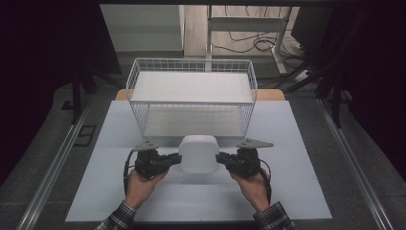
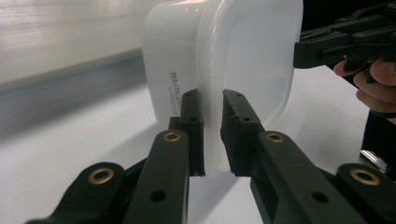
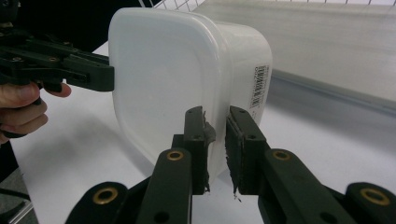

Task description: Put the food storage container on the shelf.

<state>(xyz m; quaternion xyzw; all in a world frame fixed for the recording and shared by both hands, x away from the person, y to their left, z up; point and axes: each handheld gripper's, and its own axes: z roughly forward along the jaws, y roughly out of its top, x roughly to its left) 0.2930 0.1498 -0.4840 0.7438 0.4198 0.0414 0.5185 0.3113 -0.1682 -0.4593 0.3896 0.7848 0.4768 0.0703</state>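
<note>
I hold a white plastic container (image 1: pixel 198 153) between my two grippers above the pale counter (image 1: pixel 297 191), just in front of the white wire basket (image 1: pixel 191 96) that stands at the counter's far side. My left gripper (image 1: pixel 178 159) pinches the container's rim on its left side, and my right gripper (image 1: pixel 219 158) pinches the rim on the opposite side; my hands come in from the near edge in plaid cuffs.

In the left gripper view, my left gripper (image 2: pixel 212 135) has its jaws drawn close on the thin lip of the container (image 2: pixel 224 60), the pads pressing it from both sides, with small printed lettering showing on the tub's wall. My right gripper (image 2: pixel 299 49) grips the far edge there.

In the right gripper view, my right gripper (image 3: pixel 215 140) clamps the same lip of the container (image 3: pixel 163 79), a barcode label (image 3: pixel 258 91) showing on the tub's side wall, while my left gripper (image 3: pixel 109 78) bites the far edge. The container stands on edge, its broad flat face turned toward me, its lower edge lifted off the counter.
</note>
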